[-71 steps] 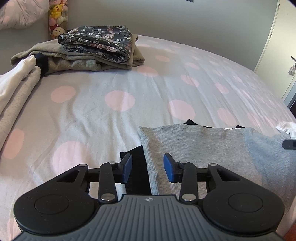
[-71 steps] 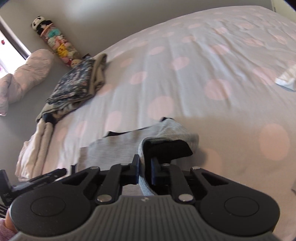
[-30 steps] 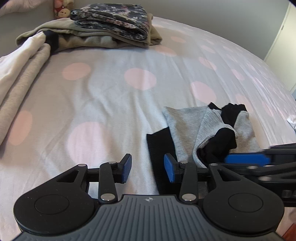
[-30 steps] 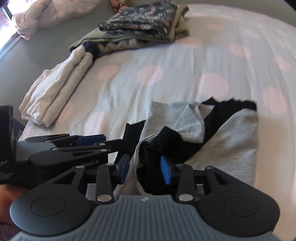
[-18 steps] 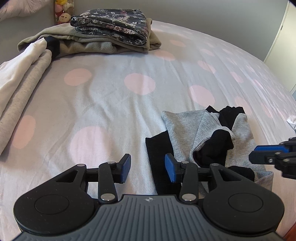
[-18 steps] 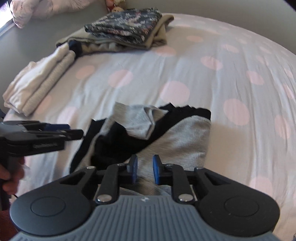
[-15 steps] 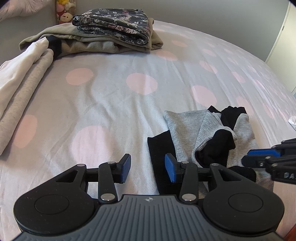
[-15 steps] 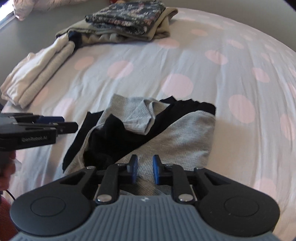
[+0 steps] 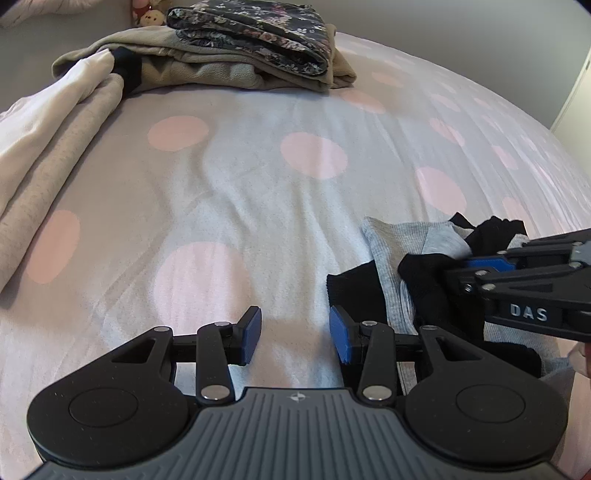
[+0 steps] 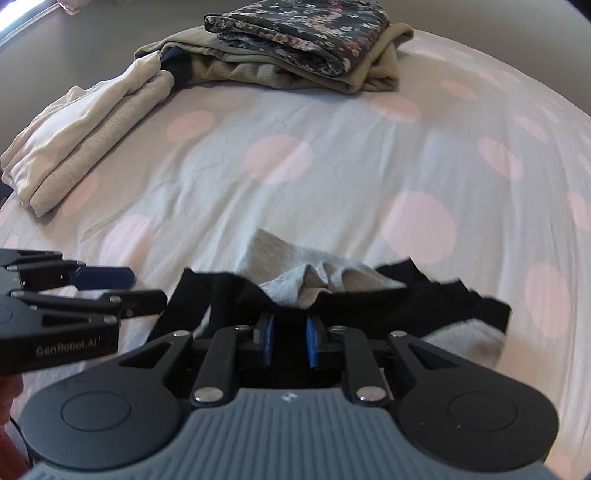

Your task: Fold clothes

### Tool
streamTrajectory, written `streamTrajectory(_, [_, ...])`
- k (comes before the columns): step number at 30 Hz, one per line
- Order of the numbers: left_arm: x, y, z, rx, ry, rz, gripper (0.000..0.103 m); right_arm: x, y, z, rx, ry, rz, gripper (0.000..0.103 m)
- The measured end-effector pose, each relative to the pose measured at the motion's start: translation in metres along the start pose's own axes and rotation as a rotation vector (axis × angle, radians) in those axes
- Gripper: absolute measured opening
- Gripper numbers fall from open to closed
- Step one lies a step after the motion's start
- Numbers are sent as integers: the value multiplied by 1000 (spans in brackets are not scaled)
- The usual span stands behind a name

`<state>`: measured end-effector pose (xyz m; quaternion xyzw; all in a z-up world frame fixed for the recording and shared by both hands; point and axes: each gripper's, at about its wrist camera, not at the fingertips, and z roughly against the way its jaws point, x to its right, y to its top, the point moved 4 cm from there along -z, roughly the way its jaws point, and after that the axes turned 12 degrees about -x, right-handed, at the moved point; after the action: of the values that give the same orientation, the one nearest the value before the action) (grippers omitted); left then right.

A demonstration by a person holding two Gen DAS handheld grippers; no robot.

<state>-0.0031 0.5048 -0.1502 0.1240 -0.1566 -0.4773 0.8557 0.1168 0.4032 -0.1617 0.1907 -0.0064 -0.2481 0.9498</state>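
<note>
Polka-dot bedsheet (image 9: 229, 177) carries a rumpled grey-and-black garment (image 10: 369, 295) at its near edge. Right claw (image 10: 289, 341) pinches the garment's black fabric; left claw (image 9: 294, 334) hangs released just beside it.

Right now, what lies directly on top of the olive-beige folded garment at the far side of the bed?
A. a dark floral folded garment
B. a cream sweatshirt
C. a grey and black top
A: the dark floral folded garment rests on the olive-beige folded garment.
</note>
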Motion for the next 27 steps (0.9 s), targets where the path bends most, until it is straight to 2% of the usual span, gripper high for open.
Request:
streamTrajectory(7, [-3,2,-2,0,-18,15,38,0,24,-16,30,18,-26,20])
streamTrajectory(13, [-4,1,2,16,-56,27,38,0,28,10,65,26,-36,22])
streamTrajectory(15, [-4,1,5,22,-77,35,38,-1,17,26,77,11,-24,23])
streamTrajectory(20, [1,-1,12,28,-64,11,38,6,-33,63,86,-4,-27,30])
streamTrajectory(23, [5,-3,21,38,-58,-10,38,18,-71,79,87,-7,-95,32])
streamTrajectory(25, [10,-5,26,43,-53,-29,38,27,-95,89,88,10,-156,42])
streamTrajectory(26, [13,-6,28,45,-50,-38,38,28,-106,92,95,19,-179,50])
streamTrajectory(27, [15,-8,29,44,-44,-49,38,30,-116,95,102,28,-203,52])
